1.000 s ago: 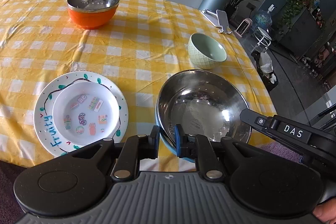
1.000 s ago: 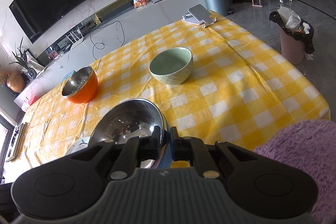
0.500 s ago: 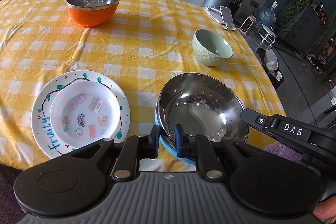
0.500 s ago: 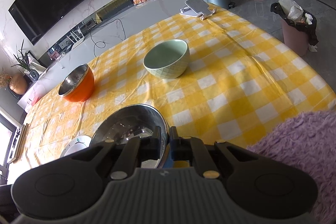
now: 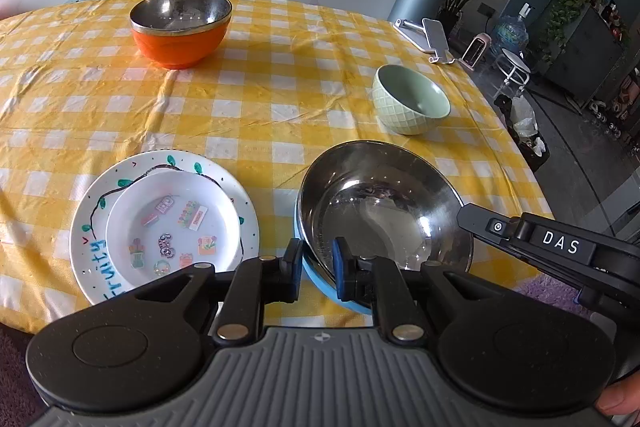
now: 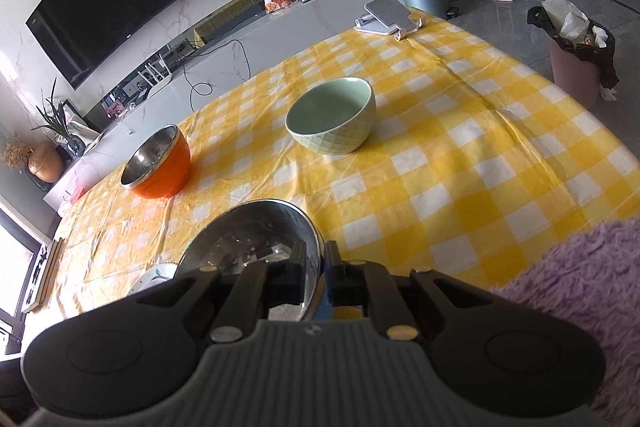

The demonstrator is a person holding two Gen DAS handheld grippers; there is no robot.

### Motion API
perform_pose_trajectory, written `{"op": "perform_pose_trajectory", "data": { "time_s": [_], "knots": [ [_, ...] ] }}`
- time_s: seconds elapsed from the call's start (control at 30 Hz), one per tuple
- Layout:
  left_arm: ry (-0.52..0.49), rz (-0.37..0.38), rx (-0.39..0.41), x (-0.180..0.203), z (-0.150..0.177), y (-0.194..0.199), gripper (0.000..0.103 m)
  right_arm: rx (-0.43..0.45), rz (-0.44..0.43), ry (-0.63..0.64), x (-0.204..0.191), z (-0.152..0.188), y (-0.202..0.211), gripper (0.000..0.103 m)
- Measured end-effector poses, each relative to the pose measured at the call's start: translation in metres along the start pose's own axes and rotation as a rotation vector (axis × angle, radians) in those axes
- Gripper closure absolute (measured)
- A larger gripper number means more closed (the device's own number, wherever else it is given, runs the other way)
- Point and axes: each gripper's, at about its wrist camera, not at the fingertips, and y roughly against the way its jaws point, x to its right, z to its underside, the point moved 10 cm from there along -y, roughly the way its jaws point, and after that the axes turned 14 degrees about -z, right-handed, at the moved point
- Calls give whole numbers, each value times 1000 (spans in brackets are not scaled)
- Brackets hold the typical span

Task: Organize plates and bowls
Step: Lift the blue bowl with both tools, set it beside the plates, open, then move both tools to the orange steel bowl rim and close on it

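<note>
— So, what do my feeds show closest in?

— On my left gripper (image 5: 316, 269) the fingers are pinching the near rim of the steel bowl with the blue outside (image 5: 384, 211), one pad outside, one inside. My right gripper (image 6: 314, 277) straddles the same bowl's rim on the other side; its jaws have just been opening a little, and the rim sits between its fingers. Whether they still press on it, I cannot tell.

— And the bowl itself?

— Near the front edge of the table (image 5: 280, 99), on the yellow checked cloth, looking tipped toward me. Just left of it lies the white "Fruity" plate (image 5: 96, 227) with a smaller sticker plate (image 5: 176, 223) stacked on it.

— Further out?

— The green bowl (image 5: 410, 103) stands upright beyond the steel one, apart from it. The orange bowl (image 5: 180, 27) stands upright far back on the left. A phone stand (image 5: 430, 37) sits at the far right edge.

— Anything off the table?

— A purple fuzzy rug (image 6: 580, 291) lies at the lower right.
</note>
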Motion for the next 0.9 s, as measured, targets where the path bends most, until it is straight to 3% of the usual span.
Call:
{"op": "perform_pose_trajectory", "data": {
  "time_s": [0.2, 0.33, 0.4, 0.57, 0.77, 0.9],
  "knots": [
    [12, 17, -10, 0, 0, 0, 82, 5, -8, 0, -1, 0, 1, 91],
    [22, 47, -1, 0, -3, 3, 65, 24, -10, 15, -4, -2, 3, 70],
    [20, 59, 6, 0, -5, 5, 57, 35, -9, 23, -5, -3, 5, 65],
    [9, 80, 24, -1, -11, 12, 47, 57, 0, 31, -7, -7, 9, 43],
    [8, 85, 54, -11, -26, 19, 35, 65, 35, 104, -18, -17, 9, 29],
    [22, 78, 73, -24, -41, 21, 30, 55, 43, 155, -31, -27, 3, 27]
  ]
}}
